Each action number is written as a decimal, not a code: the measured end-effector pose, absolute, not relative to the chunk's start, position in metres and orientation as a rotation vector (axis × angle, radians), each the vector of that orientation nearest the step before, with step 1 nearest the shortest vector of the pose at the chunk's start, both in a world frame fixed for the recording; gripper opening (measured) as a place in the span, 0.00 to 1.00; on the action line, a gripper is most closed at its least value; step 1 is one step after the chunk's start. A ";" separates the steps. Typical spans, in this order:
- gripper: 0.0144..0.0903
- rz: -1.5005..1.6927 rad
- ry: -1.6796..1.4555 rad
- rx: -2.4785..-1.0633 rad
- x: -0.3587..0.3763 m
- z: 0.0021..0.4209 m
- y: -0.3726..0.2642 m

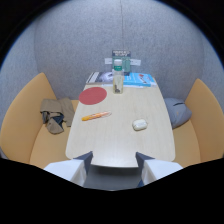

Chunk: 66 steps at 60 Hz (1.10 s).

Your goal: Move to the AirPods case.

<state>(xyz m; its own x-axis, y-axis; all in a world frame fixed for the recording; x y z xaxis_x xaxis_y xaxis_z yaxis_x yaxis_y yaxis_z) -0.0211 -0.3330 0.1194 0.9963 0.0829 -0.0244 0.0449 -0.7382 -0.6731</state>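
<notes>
AirPods case [139, 124]: small, light, smooth, likely slippery; best pinched across rounded sides. Lies on table [120, 145], beyond gripper [113, 161], jaws open, empty.

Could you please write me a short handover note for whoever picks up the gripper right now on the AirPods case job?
Gripper: open, holding nothing, at the near edge of the table.
AirPods case: lying on the table, well beyond the fingers and off toward the right finger's side, untouched.
Also on the table: an orange pen, a red disc, a bottle, and magazines at the far end.
Done: gripper faces the table.
Left: move forward and rightward until the case sits just ahead of the fingers.
</notes>
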 end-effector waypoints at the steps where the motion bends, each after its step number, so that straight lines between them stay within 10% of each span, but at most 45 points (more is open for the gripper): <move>1: 0.96 0.067 -0.086 -2.402 -0.021 0.119 -0.333; 66: 0.96 -0.056 -0.088 -2.418 0.061 0.037 -0.195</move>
<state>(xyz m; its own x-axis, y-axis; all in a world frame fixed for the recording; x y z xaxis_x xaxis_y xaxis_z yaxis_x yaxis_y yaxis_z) 0.0606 -0.1955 0.0366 0.9967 0.0485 0.0647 0.0792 -0.7483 -0.6586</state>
